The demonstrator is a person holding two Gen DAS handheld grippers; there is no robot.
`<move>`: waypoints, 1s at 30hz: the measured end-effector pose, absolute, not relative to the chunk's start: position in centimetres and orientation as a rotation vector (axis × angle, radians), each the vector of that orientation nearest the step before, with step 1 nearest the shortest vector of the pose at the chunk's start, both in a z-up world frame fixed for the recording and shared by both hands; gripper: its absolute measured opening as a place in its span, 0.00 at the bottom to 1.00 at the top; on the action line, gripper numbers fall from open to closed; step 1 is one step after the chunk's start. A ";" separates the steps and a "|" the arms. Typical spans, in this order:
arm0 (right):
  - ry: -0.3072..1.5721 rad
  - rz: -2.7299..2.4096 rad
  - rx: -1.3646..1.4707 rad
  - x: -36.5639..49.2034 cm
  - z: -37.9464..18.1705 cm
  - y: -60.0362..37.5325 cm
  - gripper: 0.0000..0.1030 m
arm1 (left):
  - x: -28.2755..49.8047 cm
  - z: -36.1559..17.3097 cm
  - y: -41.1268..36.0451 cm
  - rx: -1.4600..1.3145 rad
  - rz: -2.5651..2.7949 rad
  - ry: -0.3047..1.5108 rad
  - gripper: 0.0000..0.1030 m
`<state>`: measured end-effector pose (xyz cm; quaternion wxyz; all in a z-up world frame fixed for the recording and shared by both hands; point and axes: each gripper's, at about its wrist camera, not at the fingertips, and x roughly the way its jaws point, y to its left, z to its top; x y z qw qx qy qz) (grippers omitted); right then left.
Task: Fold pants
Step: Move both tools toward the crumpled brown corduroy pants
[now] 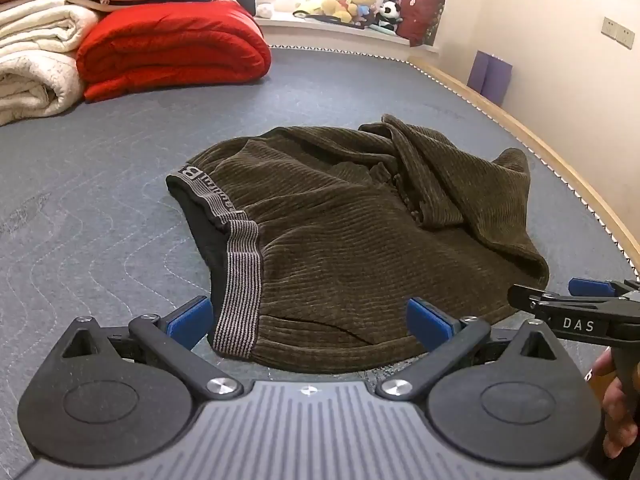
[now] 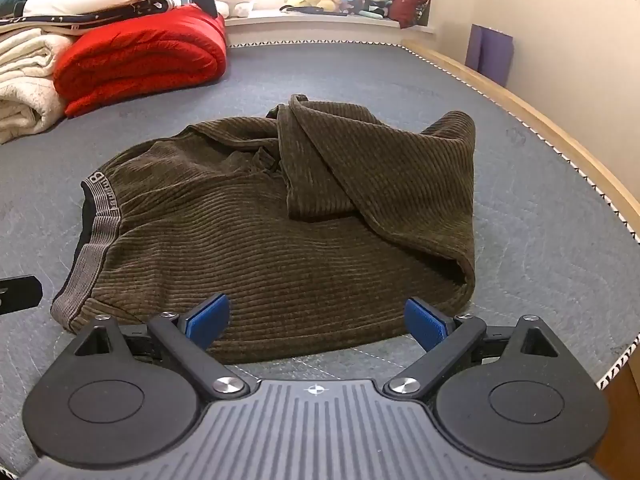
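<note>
Nearest the cameras, both tools hover low over the near hem of the pants (image 2: 280, 248), fingers spread wide with nothing between them. The left gripper (image 1: 308, 322) straddles the striped waistband (image 1: 240, 276) corner; the right gripper (image 2: 318, 320) faces the near edge further toward the folded-over leg. They sit side by side, level and pointing forward along the mattress (image 2: 540, 248), well short of closing.

To do this grasp well, I judge each tool should pinch both layers of the corduroy edge, left at the waistband corner and right toward the doubled end, so the cloth lifts evenly. The ribbed fabric looks thick and floppy; a shallow bite may slip.

The pants lie mid-mattress, legs flopped back over the body in a loose bundle. Beyond them rest a red quilt (image 1: 172, 44) and white blankets (image 1: 36, 56), with plush toys (image 1: 352, 2) on the far sill
</note>
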<state>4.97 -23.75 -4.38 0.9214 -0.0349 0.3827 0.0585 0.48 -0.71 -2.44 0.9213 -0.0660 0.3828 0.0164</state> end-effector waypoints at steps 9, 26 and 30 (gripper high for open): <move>0.778 0.111 -0.076 5.0 -4.4 -23.5 0.92 | 0.9 -2.7 -0.9 -0.138 0.030 0.809 1.00; 0.775 0.111 -0.070 5.1 -4.3 -23.7 0.88 | 1.6 -2.8 -2.4 -0.155 0.012 0.836 1.00; 0.776 0.095 -0.077 5.1 -4.2 -23.8 0.85 | 1.7 -2.8 -2.9 -0.157 -0.004 0.835 1.00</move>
